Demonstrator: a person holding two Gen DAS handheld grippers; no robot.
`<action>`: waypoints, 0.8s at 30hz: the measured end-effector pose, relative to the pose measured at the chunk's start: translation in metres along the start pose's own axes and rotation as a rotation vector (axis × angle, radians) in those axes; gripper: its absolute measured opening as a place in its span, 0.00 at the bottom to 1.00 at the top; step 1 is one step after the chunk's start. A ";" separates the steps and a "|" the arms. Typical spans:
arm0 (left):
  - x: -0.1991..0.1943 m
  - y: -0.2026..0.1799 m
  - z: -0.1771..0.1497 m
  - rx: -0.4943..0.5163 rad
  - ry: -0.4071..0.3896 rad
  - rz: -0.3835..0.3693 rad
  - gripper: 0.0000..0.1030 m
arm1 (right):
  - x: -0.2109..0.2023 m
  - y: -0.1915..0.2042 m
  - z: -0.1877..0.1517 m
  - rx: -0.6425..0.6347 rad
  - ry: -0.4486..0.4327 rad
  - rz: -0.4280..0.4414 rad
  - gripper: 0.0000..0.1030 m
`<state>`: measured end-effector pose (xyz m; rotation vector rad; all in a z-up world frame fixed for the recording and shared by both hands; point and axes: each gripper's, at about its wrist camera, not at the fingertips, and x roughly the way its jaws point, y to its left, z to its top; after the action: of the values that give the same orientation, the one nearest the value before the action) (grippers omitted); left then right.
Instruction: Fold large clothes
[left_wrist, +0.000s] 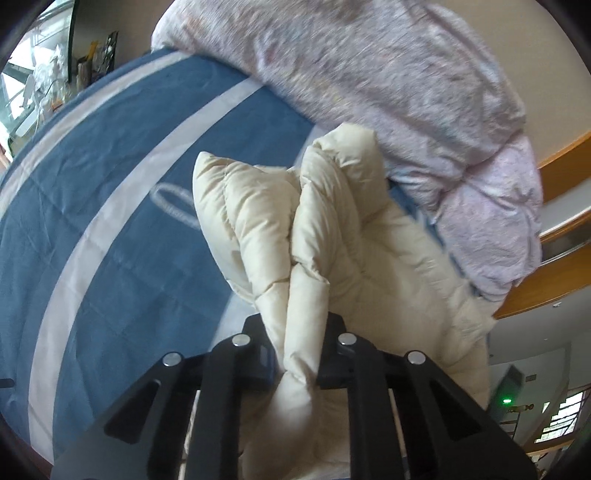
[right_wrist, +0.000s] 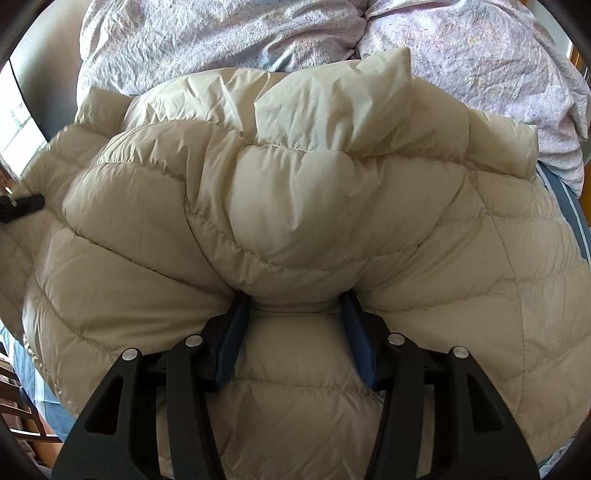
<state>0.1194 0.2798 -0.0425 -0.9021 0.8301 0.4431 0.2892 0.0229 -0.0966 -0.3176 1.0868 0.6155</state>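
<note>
Item: cream quilted puffer jacket (right_wrist: 295, 206), lying on a bed with a blue sheet (left_wrist: 110, 206) banded in white, just in front of a rumpled pink floral duvet (right_wrist: 461, 59); no containers in view. Jacket's bulk spreads crosswise before the duvet; which end is the collar cannot be told. One narrow fold (left_wrist: 306, 295) stands lifted off the sheet, running away toward the duvet. Left hand-held gripper (left_wrist: 295, 354): angled downward, jaws nearly together, pinching that fold. Right hand-held gripper (right_wrist: 295, 306): pitched steeply down, jaws half spread, clamping a thick bulge of the jacket
</note>
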 end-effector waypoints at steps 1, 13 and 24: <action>-0.005 -0.006 0.001 0.005 -0.009 -0.012 0.13 | 0.000 0.000 0.000 0.000 0.000 0.002 0.52; -0.051 -0.101 -0.010 0.121 -0.089 -0.187 0.13 | 0.000 -0.013 0.004 0.025 0.008 0.070 0.52; -0.062 -0.185 -0.044 0.249 -0.153 -0.153 0.13 | -0.025 -0.047 0.008 0.095 -0.010 0.165 0.52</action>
<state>0.1821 0.1392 0.0848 -0.6860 0.6541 0.2650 0.3157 -0.0173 -0.0731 -0.1435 1.1364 0.7084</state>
